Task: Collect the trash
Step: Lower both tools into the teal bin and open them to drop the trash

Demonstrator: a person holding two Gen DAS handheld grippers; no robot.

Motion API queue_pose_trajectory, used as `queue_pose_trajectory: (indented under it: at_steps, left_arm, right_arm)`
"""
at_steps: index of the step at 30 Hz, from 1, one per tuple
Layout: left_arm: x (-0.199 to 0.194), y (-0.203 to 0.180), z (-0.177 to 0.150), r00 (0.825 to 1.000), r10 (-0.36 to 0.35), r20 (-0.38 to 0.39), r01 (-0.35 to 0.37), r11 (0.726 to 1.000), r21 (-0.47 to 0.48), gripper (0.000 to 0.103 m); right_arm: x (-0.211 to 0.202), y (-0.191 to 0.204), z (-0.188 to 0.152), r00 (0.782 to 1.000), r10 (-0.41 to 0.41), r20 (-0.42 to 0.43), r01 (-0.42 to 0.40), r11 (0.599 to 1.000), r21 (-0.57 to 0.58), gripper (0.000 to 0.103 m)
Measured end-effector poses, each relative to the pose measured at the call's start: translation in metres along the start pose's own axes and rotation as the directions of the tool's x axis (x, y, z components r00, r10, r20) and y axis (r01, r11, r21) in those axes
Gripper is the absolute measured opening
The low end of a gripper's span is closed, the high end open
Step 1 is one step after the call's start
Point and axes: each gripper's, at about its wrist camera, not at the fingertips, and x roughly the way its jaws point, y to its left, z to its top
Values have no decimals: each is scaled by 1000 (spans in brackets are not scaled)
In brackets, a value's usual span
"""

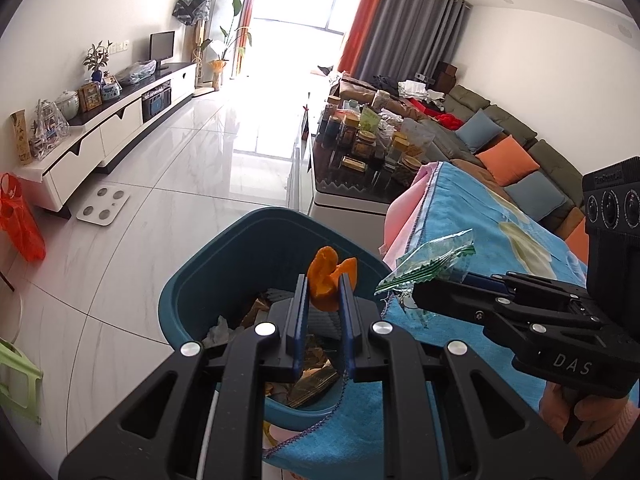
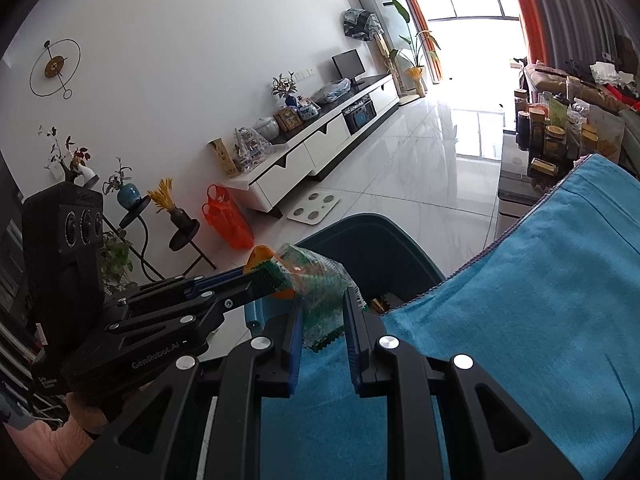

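Observation:
My left gripper (image 1: 324, 284) is shut on a piece of orange peel (image 1: 326, 280) and holds it above the open teal trash bin (image 1: 200, 280), which has paper and wrappers in it. My right gripper (image 2: 322, 304) is shut on a clear green plastic wrapper (image 2: 320, 280), held over the edge of the blue towel (image 2: 540, 300) beside the bin (image 2: 372, 248). In the left wrist view the right gripper (image 1: 436, 280) comes in from the right with the wrapper (image 1: 432, 262). In the right wrist view the left gripper (image 2: 266, 270) comes in from the left with the peel (image 2: 258, 258).
The blue towel (image 1: 480, 232) covers a raised surface at the right. A coffee table (image 1: 352, 196) crowded with jars stands beyond, with a sofa (image 1: 520, 148) at the far right. A TV cabinet (image 1: 100, 136), a scale (image 1: 103, 205) and an orange bag (image 1: 20, 220) are at the left.

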Motion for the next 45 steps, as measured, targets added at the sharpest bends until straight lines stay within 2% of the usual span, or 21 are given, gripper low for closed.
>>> queue_pose_trajectory:
  at_steps: [45]
  left_arm:
    - [35, 13, -3, 997, 41, -64, -45, 998, -51, 15]
  right_arm:
    - [41, 3, 14, 994, -36, -101, 38, 999, 20, 18]
